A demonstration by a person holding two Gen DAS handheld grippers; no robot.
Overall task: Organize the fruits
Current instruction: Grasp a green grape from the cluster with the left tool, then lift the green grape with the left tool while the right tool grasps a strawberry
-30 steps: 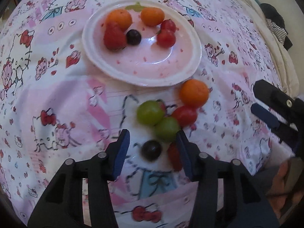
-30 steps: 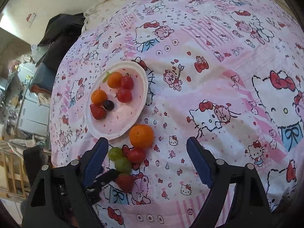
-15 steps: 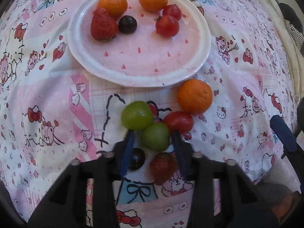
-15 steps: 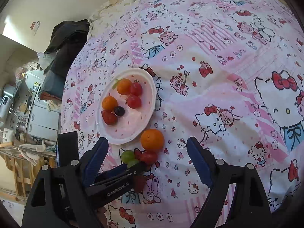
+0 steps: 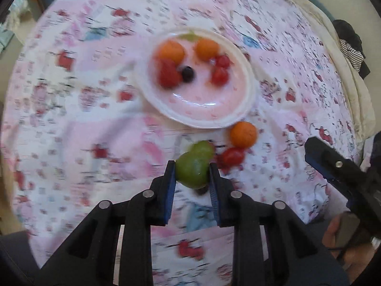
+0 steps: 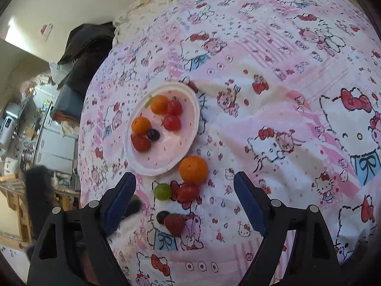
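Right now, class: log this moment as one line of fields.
left gripper: shut on green grape, lifted | right gripper: open, empty | plate: six fruits | cloth: orange, tomato, grape, strawberry, dark berry

The near half of the white plate [image 6: 190, 128] is bare; its far half is crowded with small fruit. Just outside the near rim an orange [image 6: 193, 169], a cherry tomato [image 6: 188, 191] and a green grape [image 6: 162, 191] bunch together, blocking that approach (the strawberry [image 6: 175, 223] lies nearer). To the right, the patterned bedsheet [image 6: 273, 109] is open.
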